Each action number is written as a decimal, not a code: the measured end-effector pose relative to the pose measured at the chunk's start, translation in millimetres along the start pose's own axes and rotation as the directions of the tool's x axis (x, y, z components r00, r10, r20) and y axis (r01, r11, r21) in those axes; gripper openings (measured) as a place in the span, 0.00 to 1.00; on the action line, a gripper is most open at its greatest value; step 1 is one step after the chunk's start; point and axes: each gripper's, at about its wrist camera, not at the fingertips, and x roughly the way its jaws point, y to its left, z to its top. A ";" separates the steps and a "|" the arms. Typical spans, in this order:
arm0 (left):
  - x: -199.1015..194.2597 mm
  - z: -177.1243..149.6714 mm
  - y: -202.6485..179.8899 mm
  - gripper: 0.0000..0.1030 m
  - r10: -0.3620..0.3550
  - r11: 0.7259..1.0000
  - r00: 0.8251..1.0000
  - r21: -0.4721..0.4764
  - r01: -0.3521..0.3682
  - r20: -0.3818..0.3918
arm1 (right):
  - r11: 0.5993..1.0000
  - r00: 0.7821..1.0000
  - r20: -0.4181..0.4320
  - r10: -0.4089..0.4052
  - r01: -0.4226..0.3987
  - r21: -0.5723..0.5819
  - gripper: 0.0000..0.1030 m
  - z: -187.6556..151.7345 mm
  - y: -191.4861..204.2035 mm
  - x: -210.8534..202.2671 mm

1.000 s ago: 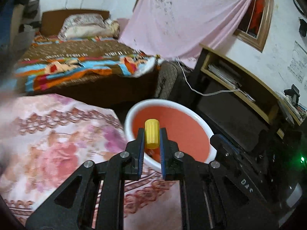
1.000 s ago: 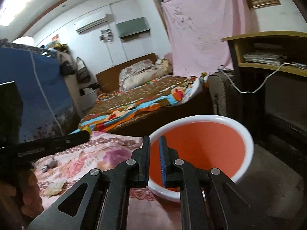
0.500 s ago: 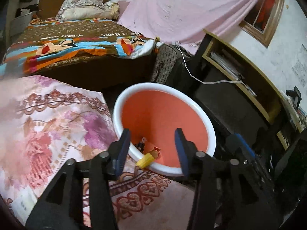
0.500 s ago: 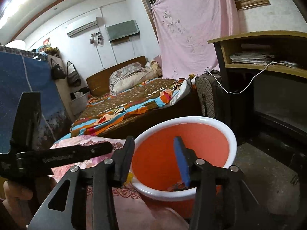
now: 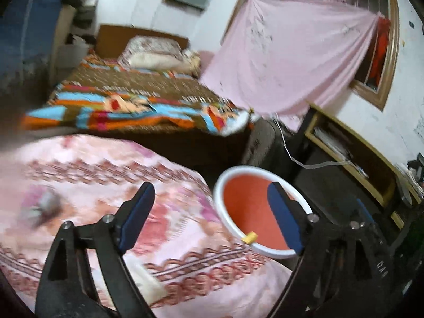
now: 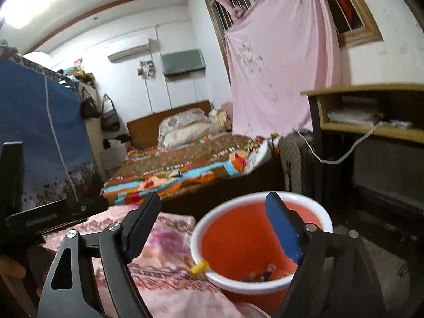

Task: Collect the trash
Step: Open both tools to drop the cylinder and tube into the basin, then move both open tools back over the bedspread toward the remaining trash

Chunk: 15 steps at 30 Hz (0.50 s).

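Observation:
An orange bucket (image 5: 246, 206) with a white rim stands at the edge of the pink floral cloth (image 5: 106, 185). A small yellow piece (image 5: 250, 237) lies on the near rim, also visible as the yellow piece (image 6: 200, 267) in the right wrist view. Small scraps (image 6: 262, 275) lie at the bottom of the bucket (image 6: 238, 238). My left gripper (image 5: 210, 185) hovers over the cloth's edge, jaws opening wide, nothing between them. My right gripper (image 6: 213, 197) is above the bucket's near side, jaws opening too, and empty. A grey crumpled scrap (image 5: 45, 209) and a whitish scrap (image 5: 143, 278) lie on the cloth.
A bed with a colourful blanket (image 5: 137, 106) lies beyond the cloth. A wooden shelf unit (image 6: 371, 127) with a white cable stands right of the bucket. A pink curtain (image 5: 286, 61) hangs behind. The left tool (image 6: 39, 220) and a hand show at the left of the right wrist view.
The left gripper opened and let go of the yellow piece, which landed on the bucket's rim; the gripper then swung left over the cloth. The right gripper went from shut to wide open and rose.

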 end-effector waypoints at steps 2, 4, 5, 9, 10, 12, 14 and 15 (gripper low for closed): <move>-18.1 2.6 10.7 0.79 0.026 1.000 0.998 -0.002 -0.026 0.052 | 1.000 0.999 0.027 0.017 -0.017 -0.003 0.92 3.8 7.1 -3.8; -31.9 4.4 19.7 0.87 0.072 0.997 0.993 -0.010 -0.071 0.098 | 0.999 0.998 0.058 0.039 -0.039 -0.010 1.00 7.1 16.3 -8.5; -41.2 4.6 25.0 0.88 0.094 0.996 0.986 -0.016 -0.093 0.135 | 0.999 0.996 0.073 0.048 -0.047 -0.017 1.00 8.7 21.7 -11.3; -70.8 6.4 44.8 0.88 0.158 0.987 0.963 -0.028 -0.155 0.217 | 0.994 0.988 0.125 0.094 -0.087 -0.060 1.00 13.6 46.5 -21.2; -77.0 5.7 49.4 0.88 0.172 0.985 0.957 -0.033 -0.170 0.232 | 0.992 0.985 0.137 0.109 -0.100 -0.071 1.00 13.9 53.1 -23.7; -88.4 3.5 59.0 0.88 0.196 0.980 0.947 -0.042 -0.192 0.253 | 0.988 0.978 0.158 0.137 -0.123 -0.092 1.00 13.8 65.1 -27.9; -97.7 0.5 68.4 0.88 0.230 0.973 0.937 -0.047 -0.226 0.264 | 0.983 0.971 0.171 0.165 -0.148 -0.110 1.00 13.9 77.9 -30.8; -101.5 -1.5 72.0 0.88 0.246 0.969 0.931 -0.049 -0.241 0.269 | 0.981 0.969 0.174 0.176 -0.158 -0.114 1.00 13.2 82.3 -31.6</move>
